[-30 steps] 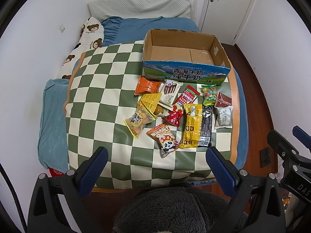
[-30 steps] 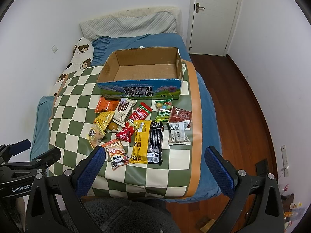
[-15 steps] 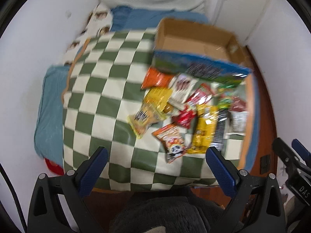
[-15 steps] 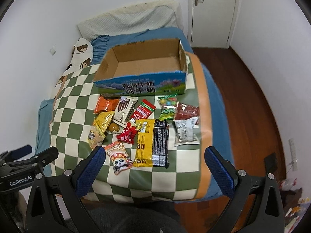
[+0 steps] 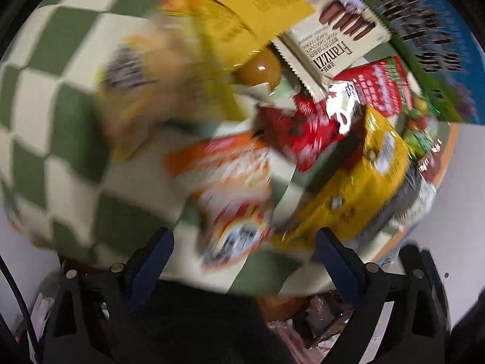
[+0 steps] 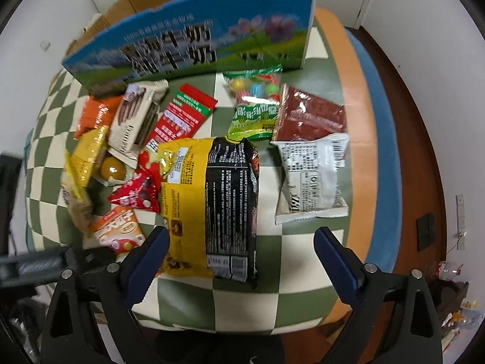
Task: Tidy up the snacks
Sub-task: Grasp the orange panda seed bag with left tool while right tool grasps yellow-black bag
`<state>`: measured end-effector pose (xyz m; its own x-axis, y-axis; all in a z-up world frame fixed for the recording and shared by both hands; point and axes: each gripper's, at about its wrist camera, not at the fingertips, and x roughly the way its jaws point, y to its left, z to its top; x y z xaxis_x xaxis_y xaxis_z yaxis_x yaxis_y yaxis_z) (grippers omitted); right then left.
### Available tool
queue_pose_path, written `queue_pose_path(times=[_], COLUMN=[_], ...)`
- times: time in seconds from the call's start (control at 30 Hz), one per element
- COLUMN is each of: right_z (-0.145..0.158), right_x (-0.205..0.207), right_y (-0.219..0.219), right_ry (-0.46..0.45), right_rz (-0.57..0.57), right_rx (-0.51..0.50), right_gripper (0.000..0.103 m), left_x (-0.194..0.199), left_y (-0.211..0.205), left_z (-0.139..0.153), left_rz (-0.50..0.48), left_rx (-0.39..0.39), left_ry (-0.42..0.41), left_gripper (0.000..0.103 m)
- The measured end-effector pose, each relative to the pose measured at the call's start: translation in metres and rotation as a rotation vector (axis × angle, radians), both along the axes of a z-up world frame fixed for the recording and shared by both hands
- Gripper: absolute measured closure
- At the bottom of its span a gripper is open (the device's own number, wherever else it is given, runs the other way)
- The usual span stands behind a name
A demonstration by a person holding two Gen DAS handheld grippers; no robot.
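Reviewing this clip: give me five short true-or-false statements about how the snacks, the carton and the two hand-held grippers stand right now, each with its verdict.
1. The right hand-held gripper grips the yellow and black packet. False: its jaws stand apart and are closing, pads clear of the packet, whose near end lies between them.
2. The milk carton stands beyond the snacks. True.
3. The silver-white packet lies inside the carton. False: it lies on the checked cloth.
4. The dark red packet lies next to the green candy bag. True.
5. The left hand-held gripper holds the orange panda packet. False: its jaws are apart, closing, with nothing gripped.
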<state>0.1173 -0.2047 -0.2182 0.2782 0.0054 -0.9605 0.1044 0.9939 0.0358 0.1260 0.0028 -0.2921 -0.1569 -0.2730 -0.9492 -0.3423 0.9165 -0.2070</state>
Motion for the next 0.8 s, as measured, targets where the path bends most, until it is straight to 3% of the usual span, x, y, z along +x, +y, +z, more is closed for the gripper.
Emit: queue_pose_path(times=[0.17, 0.23, 0.37, 0.43, 0.57, 0.7, 0.8], right_z=[-0.017, -0.023, -0.044, -0.058, -0.073, -0.080, -0.091], right_x=[0.009, 0.013, 0.027, 0.035, 0.040, 0.023, 0.010], right_y=[0.011, 0.016, 0.028, 0.034, 0.041, 0.040, 0.039], right_ry=[0.019, 0.024, 0.014, 0.032, 0.062, 0.174, 0.202], right_rz=[0.021, 0.027, 0.036, 0.031, 0.049, 0.095, 0.094], right_rx=[-0.029, -0.025, -0.036, -0.019, 0.010, 0.015, 0.030], right_gripper=[0.006, 0.006, 0.006, 0.011, 0.016, 0.016, 0.016], left_x=[0.003, -0.004, -0.024, -0.032, -0.044, -0.057, -0.072], left_y=[-0.014, -0.018, -0.036, -0.038, -0.032, -0.029, -0.033], left_z=[-0.034, -0.034, -0.023, -0.025, -0.029, -0.037, -0.044], left_rz=[-0.041, -0.109, -0.372, -0.434, -0.394, -0.366, -0.371], left_rx=[0.069, 0.097, 0.261, 0.285, 0.228, 0.209, 0.208], left_ry=[0.029, -0.011, -0.106, -0.105, -0.082, -0.079, -0.083], left_gripper=[0.036, 0.038, 0.038, 0.038, 0.035, 0.029, 0.027])
